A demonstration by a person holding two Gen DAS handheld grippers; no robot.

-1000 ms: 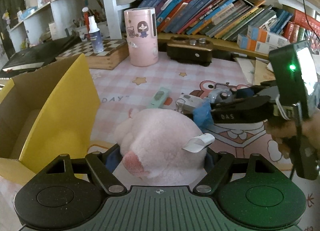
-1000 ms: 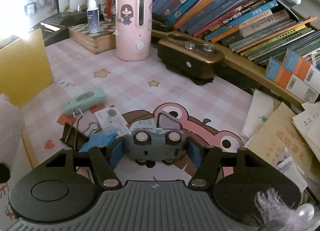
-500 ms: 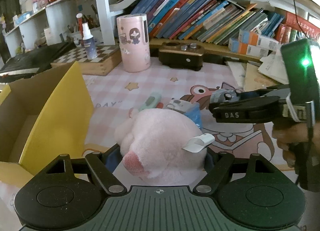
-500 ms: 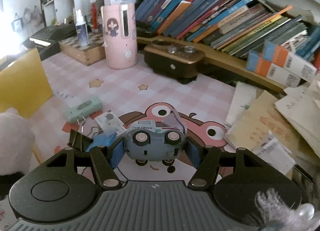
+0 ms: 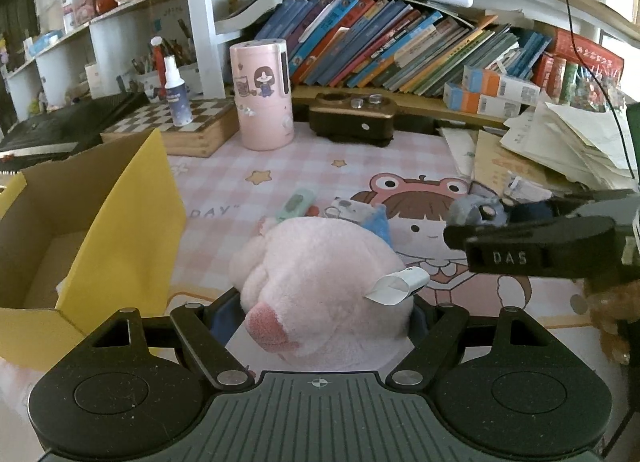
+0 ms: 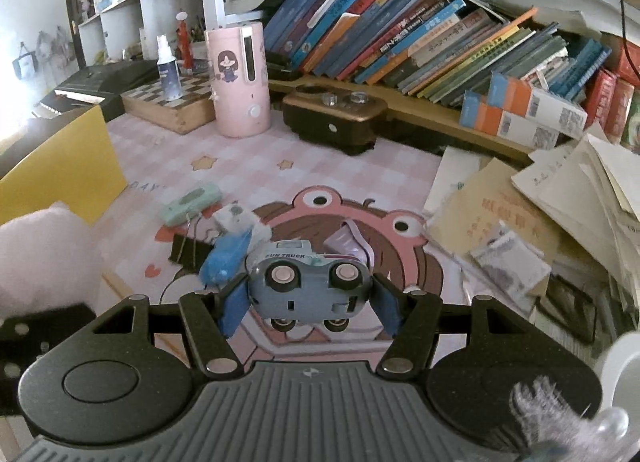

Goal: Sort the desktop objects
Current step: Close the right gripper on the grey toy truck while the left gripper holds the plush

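— What does the left gripper [image 5: 320, 314] have?

— A soft pink plush toy [image 5: 320, 286], round and fuzzy, squeezed between its blue pads, with a curled white tag sticking out on one side. To its left stands the yellow cardboard box [image 5: 120, 230], smooth-sided and open at the top.

— And the right gripper [image 6: 308, 302]?

— Its pads are clamped on a small grey-blue toy truck [image 6: 308, 286], hard glossy plastic, wheels facing the camera (the roof reads "FUN TRUCK"). It hangs above the checked pink desk mat [image 6: 340, 170].

— What lies ahead of that claw?

— Just beyond and to the left: a crumpled blue wrapper [image 6: 226, 256], a black binder clip [image 6: 186, 250] and a flat mint-green case [image 6: 192, 204]. Loose papers [image 6: 560, 198] are heaped to the right.

— Anything changed from a second ago?

— The truck has come up off the mat and the right claw has drifted rightward; the plush has barely shifted.
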